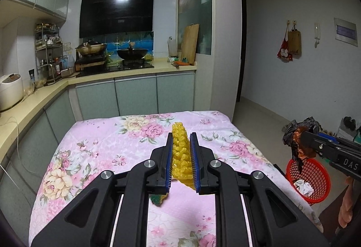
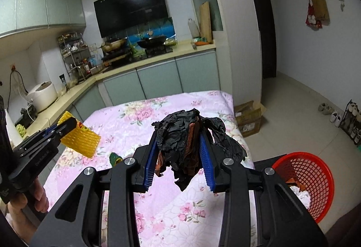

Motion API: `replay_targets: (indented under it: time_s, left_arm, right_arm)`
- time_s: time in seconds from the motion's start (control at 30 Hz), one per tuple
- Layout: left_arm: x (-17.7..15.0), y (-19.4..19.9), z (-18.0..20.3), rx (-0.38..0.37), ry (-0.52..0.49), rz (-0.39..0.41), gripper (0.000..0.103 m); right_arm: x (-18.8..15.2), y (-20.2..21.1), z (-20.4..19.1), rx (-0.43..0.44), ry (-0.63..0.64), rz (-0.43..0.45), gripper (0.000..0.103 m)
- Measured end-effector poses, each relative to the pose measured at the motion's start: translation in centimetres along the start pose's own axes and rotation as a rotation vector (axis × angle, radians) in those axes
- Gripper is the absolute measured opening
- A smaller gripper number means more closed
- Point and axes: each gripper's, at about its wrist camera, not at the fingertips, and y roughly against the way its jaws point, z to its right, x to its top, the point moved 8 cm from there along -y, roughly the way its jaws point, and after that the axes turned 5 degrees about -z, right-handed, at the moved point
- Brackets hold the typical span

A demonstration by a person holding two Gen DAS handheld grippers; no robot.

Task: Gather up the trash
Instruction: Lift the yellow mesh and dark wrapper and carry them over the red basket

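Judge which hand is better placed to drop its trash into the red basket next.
Right, probably. The right gripper, holding the black crumpled wad, is beside the red basket; the left gripper is over the table.

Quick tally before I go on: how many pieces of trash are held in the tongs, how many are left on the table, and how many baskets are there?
Held in tongs: 2, yellow foam net in the left tongs, black crumpled wad in the right tongs
Left on the floral table: 1, small green scrap
Red basket: 1
Total: 4
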Motion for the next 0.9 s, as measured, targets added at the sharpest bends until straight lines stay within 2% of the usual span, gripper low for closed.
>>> replay_targets:
  time_s: [0.4, 0.9]
  left_arm:
    - [1.1, 0.9, 3.0, -0.06, -0.031, 0.031, 0.014]
    - [1.5, -1.3, 10.5, -0.215, -0.11, 0.011, 0.014]
  right_arm:
    - [1.3, 3.9, 1.8, -0.041, -0.014, 0.08, 0.035]
    - [1.5, 7.0, 7.1, -0.163, -0.065, 0.123, 0.035]
